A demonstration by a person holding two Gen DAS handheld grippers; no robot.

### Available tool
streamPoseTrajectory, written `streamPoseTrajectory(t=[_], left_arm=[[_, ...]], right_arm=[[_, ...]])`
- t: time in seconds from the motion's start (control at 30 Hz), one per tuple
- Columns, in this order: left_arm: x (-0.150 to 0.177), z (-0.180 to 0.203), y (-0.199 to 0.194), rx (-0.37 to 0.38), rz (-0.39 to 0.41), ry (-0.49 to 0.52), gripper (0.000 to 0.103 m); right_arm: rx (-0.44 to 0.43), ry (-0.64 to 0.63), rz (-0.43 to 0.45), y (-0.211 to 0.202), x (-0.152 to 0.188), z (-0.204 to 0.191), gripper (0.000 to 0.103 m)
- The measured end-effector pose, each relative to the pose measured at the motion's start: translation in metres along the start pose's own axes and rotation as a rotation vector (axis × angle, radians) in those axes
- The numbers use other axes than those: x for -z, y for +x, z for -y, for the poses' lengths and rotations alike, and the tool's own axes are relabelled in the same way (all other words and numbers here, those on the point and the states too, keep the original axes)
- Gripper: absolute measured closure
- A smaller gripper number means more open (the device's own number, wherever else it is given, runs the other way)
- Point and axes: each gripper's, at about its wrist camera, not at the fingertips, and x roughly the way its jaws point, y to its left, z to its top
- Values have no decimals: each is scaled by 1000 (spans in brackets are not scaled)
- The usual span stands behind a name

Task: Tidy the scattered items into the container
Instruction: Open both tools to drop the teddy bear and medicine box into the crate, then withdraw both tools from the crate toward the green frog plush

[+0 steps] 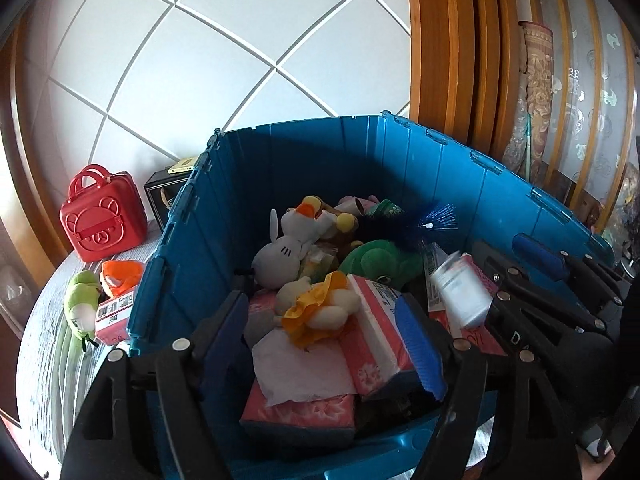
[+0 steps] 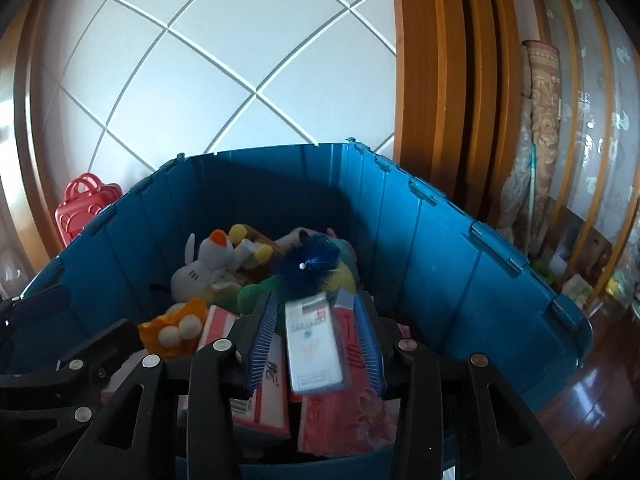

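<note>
Only the left wrist view shows the green plush (image 1: 83, 305) outside the blue bin (image 1: 320, 168) on the tabletop (image 1: 48, 344), while the right claw (image 2: 316, 334), spread narrowly, brackets a blurred white box (image 2: 314, 350) with unreadable print over the bin, and the left claw (image 1: 328, 334) gapes wide, empty.

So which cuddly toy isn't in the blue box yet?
The green toy lying on the table left of the blue box; the others are inside.

A home: plush toys (image 1: 280, 256), wooden door frame (image 1: 448, 48), tiled wall (image 1: 240, 40)
</note>
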Motion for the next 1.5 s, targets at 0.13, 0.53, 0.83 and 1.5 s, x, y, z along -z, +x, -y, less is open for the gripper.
streamPoseTrajectory(t=[0.13,0.53,0.83,1.5], left_arm=[[5,4,-2,-3,0,0,27],[12,4,-38,9,71,-32,0],[23,-9,-74,-34,106,-86,0],[71,-204,-131,-278,155,-288,0]], right_arm=[[-12,14,1,-3,3,5,41],[4,72,56,-52,12,43,0],[-36,128,99,-82,13,63,0],[-299,38,206,-108,-1,-113,0]])
